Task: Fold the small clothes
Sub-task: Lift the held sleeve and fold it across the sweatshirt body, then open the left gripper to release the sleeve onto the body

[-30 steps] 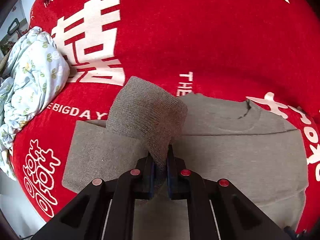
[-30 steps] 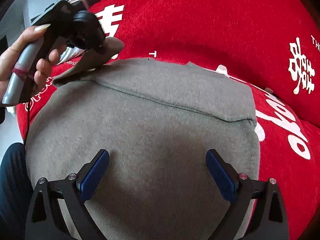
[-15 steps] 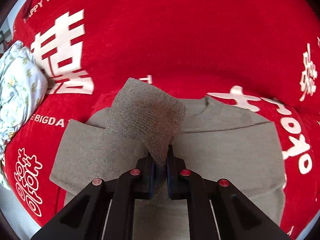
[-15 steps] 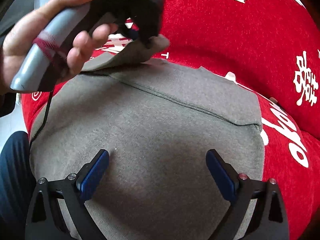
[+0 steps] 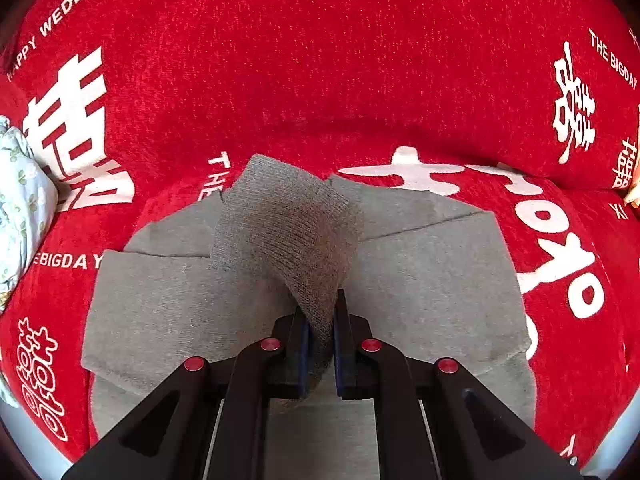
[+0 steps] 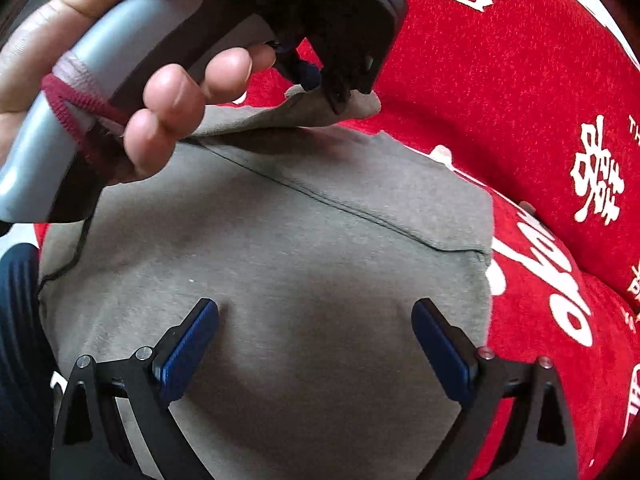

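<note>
The left gripper [image 5: 320, 344] is clamped on the ribbed cuff [image 5: 288, 224] of the grey knitted sweater [image 6: 280, 264] to fold the sleeve inward, while the right gripper [image 6: 316, 344], with fingers apart, rests over its body, probably to steady it.

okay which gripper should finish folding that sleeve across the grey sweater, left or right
Left, probably. The left gripper is already shut on the ribbed sleeve cuff, lifted over the grey sweater. The right gripper is open, holding nothing.
</note>
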`<state>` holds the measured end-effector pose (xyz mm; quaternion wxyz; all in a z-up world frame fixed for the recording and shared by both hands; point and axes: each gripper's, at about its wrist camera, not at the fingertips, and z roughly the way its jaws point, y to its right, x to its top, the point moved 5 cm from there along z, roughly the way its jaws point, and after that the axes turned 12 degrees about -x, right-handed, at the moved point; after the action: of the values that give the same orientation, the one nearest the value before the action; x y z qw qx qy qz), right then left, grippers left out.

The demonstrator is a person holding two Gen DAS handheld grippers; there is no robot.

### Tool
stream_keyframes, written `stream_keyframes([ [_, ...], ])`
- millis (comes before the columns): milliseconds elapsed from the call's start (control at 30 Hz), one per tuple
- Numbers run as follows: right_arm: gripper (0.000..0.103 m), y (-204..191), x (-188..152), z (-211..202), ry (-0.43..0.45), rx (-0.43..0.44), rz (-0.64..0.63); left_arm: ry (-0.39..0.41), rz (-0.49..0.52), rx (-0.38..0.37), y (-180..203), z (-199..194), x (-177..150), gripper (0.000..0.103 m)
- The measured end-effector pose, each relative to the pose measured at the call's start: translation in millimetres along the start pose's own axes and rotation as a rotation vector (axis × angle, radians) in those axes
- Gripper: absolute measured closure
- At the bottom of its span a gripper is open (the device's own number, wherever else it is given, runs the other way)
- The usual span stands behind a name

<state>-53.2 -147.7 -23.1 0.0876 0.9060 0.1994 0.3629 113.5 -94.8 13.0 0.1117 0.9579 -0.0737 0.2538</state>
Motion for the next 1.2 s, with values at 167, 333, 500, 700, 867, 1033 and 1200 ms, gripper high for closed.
stream_keyframes([
  [167,0.005,13,1,3,-0.009,-0.001,0.025,-0.004,-0.003,-0.012,9,4,1,0.093],
  [333,0.005,31,2,2,-0.012,-0.009,0.08,-0.007,0.008,-0.031,24,8,2,0.093],
  [500,0.005,38,1,5,-0.026,-0.012,0.097,-0.016,0.03,-0.048,41,13,3,0.093],
  [700,0.005,47,0,2,-0.022,-0.023,0.115,-0.038,0.038,-0.058,54,25,0,0.093],
  [867,0.005,52,-2,6,-0.041,-0.028,0.134,-0.06,0.039,-0.075,61,40,-6,0.093],
  [1033,0.005,51,-2,6,-0.039,-0.036,0.122,-0.08,0.029,-0.112,66,53,-15,0.092],
  [1200,0.005,47,-4,7,-0.041,-0.04,0.101,-0.084,0.022,-0.237,72,57,-19,0.03],
])
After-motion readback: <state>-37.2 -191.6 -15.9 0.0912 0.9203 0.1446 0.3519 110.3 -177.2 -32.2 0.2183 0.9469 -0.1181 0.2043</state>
